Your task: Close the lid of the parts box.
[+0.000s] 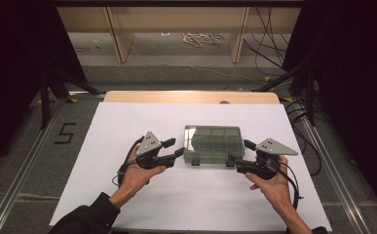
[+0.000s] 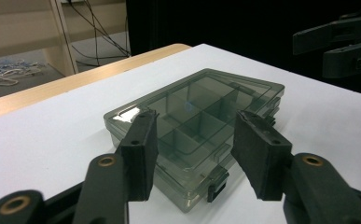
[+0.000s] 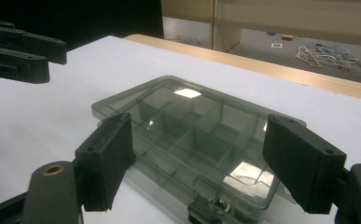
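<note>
Approach step: left claw point(image 1: 180, 152) and right claw point(image 1: 235, 163), both spread wide and empty, flank the closed smoky compartment box point(image 1: 212, 143) lying between them on the worktop point(image 1: 127, 122). Next, probably, comes working its front latches point(image 2: 217, 185).

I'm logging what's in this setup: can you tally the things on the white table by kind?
Smoky grey transparent plastic compartment box, lid closed: 1
Black hand-held grippers, jaws open, at the box's two near corners: 2 (left, right)
Total: 3
</note>
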`<state>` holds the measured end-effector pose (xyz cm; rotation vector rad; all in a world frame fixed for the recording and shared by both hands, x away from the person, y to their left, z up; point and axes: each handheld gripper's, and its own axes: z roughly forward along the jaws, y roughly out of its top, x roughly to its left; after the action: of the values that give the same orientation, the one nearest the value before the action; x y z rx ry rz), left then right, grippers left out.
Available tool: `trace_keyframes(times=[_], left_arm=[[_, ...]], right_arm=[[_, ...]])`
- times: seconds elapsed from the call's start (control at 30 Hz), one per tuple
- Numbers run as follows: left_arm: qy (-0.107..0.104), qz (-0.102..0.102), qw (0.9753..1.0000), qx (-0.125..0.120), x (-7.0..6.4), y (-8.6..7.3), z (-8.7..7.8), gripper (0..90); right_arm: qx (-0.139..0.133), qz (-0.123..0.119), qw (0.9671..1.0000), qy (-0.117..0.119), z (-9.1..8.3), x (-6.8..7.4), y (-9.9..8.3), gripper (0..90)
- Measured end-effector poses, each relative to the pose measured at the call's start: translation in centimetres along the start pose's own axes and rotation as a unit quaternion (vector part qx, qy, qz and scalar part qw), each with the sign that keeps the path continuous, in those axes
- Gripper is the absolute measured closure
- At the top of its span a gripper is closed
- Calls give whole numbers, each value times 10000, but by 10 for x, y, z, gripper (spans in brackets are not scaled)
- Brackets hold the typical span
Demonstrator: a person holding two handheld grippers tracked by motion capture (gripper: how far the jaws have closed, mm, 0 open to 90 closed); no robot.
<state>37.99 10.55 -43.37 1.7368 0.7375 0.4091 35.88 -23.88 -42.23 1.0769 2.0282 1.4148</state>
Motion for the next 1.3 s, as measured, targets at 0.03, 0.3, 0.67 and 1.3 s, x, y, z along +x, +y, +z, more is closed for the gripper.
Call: trace_keyframes(times=[0.03,0.3,0.67,1.3], left_arm=[[-16,28,10000,-10,0,0,-2,486],[-49,65,9998,-176,1,-4,-20,420],[-83,81,9992,-390,3,-7,-46,330],[-67,-40,9988,-478,-1,-10,-76,242]], right_arm=[[-83,7,10000,7,0,1,0,250],[-105,-33,9999,-71,-6,11,-2,224],[-237,-14,9997,-27,-11,20,-5,208],[-410,-5,9991,62,-24,39,-8,168]])
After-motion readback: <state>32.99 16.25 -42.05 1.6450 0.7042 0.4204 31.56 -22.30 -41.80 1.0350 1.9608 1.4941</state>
